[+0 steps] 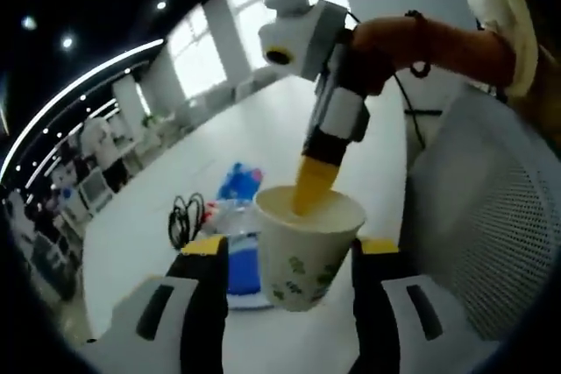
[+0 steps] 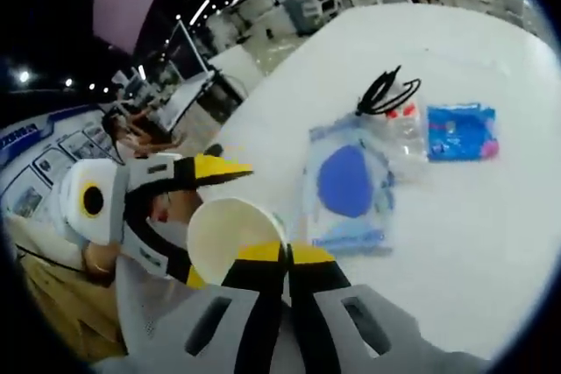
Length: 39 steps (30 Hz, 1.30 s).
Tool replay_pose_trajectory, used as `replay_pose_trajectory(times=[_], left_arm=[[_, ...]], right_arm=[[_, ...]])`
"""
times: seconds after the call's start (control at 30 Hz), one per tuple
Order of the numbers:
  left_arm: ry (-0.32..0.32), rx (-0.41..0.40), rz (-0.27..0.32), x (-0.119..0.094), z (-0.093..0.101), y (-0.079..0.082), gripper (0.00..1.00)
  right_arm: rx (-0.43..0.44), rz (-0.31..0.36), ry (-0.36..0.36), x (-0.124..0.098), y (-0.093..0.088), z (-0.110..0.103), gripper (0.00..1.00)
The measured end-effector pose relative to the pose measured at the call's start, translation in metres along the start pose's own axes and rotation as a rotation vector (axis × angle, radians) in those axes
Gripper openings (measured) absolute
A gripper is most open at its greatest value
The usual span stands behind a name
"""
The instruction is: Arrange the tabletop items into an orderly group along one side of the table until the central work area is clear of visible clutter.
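jaws of left gripper (image 1: 289, 256) spread around paper cup (image 1: 307, 247), right gripper (image 2: 285, 256) jaws pinching its rim

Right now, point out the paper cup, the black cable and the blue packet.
paper cup (image 1: 307, 251): left gripper view, on its printed side wall.
black cable (image 2: 386, 94): right gripper view, on the coiled loops.
blue packet (image 2: 460, 131): right gripper view, on its flat face.

No legible text, label or number on any item.
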<state>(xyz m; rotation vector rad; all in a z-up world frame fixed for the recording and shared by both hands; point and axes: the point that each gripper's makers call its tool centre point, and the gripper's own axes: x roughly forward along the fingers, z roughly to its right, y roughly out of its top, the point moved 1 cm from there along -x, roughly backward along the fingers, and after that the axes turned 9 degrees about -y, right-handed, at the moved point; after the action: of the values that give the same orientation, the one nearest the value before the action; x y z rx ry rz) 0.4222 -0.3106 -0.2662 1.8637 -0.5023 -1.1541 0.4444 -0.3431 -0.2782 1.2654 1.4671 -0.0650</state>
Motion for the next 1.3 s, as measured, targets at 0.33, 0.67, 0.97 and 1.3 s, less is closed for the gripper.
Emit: replay_pose_trajectory(times=[0.33,0.67,0.97,1.3], left_arm=[[-0.049,0.041,-0.036,0.005,0.011,-0.003,0.41],[-0.060,0.060,-0.058,0.006,0.014,-0.006,0.40],[-0.051,0.049,-0.081,0.005,0.012,-0.011,0.39],[-0.028,-0.019,-0.065,0.002,0.006,-0.012,0.39]], right_arm=[[-0.016,-0.039,-0.004,0.001,-0.006,0.000,0.01],[-0.039,-0.053,-0.011,0.002,-0.010,0.000,0.01],[-0.116,-0.031,-0.027,0.005,-0.008,-0.003,0.02],[-0.172,0.090,-0.038,0.000,0.011,-0.003,0.06]])
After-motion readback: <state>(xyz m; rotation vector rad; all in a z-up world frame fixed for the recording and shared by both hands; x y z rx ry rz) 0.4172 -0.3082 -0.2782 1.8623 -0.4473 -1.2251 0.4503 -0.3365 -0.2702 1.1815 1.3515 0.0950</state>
